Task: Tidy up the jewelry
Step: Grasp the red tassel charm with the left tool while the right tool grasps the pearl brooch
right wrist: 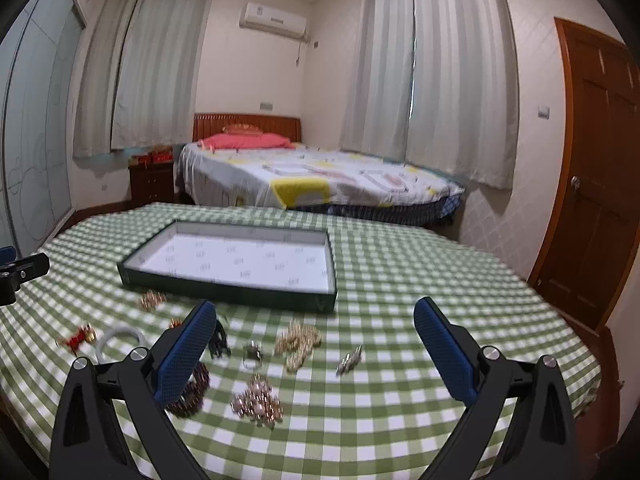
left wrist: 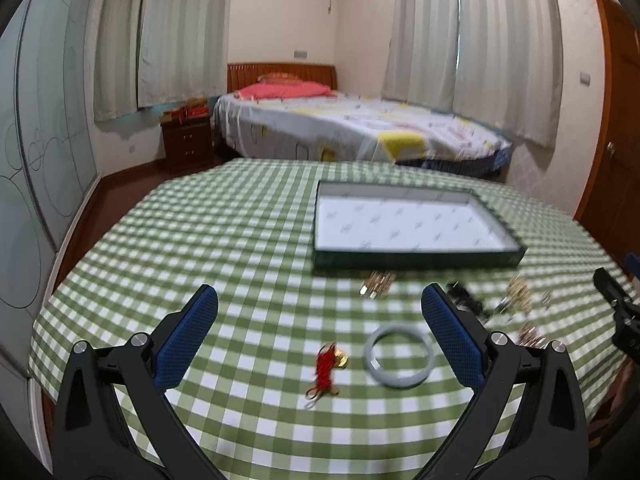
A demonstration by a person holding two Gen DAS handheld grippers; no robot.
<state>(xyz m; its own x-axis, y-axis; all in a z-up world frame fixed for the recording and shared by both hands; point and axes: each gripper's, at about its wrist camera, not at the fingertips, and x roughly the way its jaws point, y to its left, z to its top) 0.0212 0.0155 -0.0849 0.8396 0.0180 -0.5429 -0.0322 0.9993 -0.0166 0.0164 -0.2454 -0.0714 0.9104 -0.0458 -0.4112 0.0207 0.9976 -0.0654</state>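
Observation:
A shallow dark green tray point(left wrist: 416, 258) point(right wrist: 224, 290) with a white lining lies empty on the green checked tablecloth. In the left wrist view a pale grey bangle point(left wrist: 399, 360) and a red cord charm with a gold bead point(left wrist: 327, 368) lie between the fingers of my open left gripper point(left wrist: 320, 316), which hovers above them. My right gripper point(right wrist: 316, 326) is open too, holding nothing, above a gold chain point(right wrist: 298, 342), a pearl cluster point(right wrist: 258, 400), a ring point(right wrist: 252, 356) and a small silver piece point(right wrist: 350, 360). A dark bead bracelet point(right wrist: 192, 396) lies partly under its left finger.
A gold cluster point(left wrist: 376, 284) point(right wrist: 152, 300) sits close to the tray's front wall. The table point(right wrist: 440, 280) ends at a curved edge on all sides. Behind it stand a bed point(left wrist: 352, 128), a nightstand point(left wrist: 188, 140), curtains and a wooden door point(right wrist: 600, 168).

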